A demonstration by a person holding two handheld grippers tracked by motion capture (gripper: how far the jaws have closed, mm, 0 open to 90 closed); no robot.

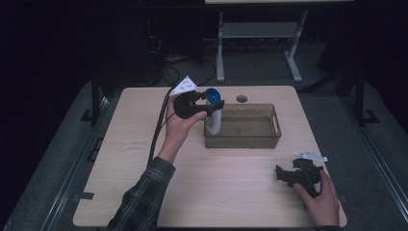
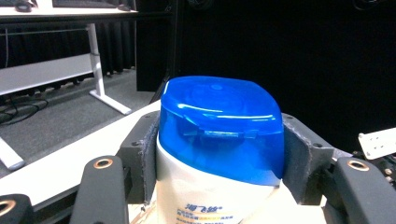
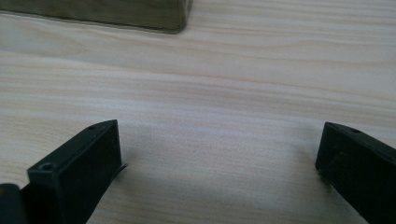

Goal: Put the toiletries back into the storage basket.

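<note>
Holding a white bottle (image 1: 214,120) with a blue cap (image 2: 222,126) upright in my left gripper (image 1: 211,107), I have its jaws pressed on both sides just under the cap. The bottle hangs at the near-left corner of the clear bin (image 1: 243,139). My right gripper (image 1: 284,174) rests on the worktop (image 1: 216,192) well nearer than the bin, jaws wide and holding nothing.
</note>
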